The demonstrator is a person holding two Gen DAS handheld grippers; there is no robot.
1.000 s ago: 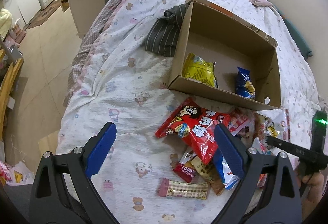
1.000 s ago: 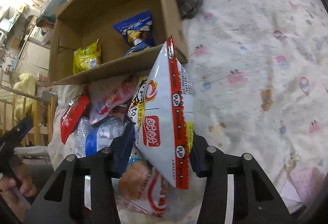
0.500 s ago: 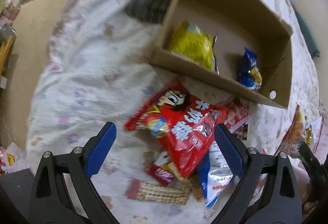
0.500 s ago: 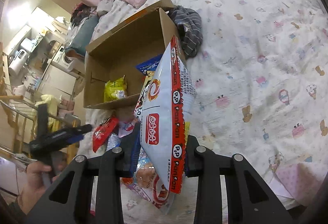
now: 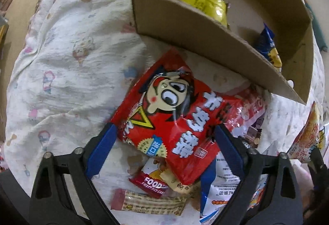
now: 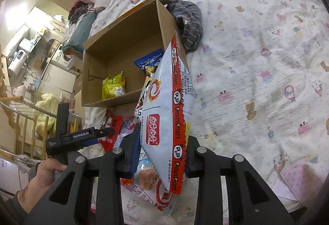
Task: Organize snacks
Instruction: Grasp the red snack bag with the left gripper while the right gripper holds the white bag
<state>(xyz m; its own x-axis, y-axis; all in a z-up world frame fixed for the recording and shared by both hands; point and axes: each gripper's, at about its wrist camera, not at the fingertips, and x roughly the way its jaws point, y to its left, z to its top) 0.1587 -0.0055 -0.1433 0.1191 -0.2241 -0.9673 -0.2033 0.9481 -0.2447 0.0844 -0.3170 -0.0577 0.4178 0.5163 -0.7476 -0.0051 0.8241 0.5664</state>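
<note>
My left gripper (image 5: pixel 164 142) is open, its blue fingers either side of a big red snack bag (image 5: pixel 174 113) that lies on a pile of snacks in front of the cardboard box (image 5: pixel 205 31). The box holds a yellow bag (image 5: pixel 203 0) and a blue bag (image 5: pixel 269 50). My right gripper (image 6: pixel 162 155) is shut on a white and red snack bag (image 6: pixel 166 109) and holds it upright above the bed, near the box (image 6: pixel 127 39). The left gripper also shows in the right wrist view (image 6: pixel 82 136).
Small packets (image 5: pixel 150 202) and a white and blue bag (image 5: pixel 222 188) lie under the red bag. A striped grey cloth (image 6: pixel 189 25) lies beside the box. The bed's patterned sheet (image 6: pixel 257 60) spreads to the right. The floor and furniture lie past the bed's left edge.
My left gripper has come down and forward over the red bag, which now sits between its fingers. My right gripper has lifted the white and red bag a little higher.
</note>
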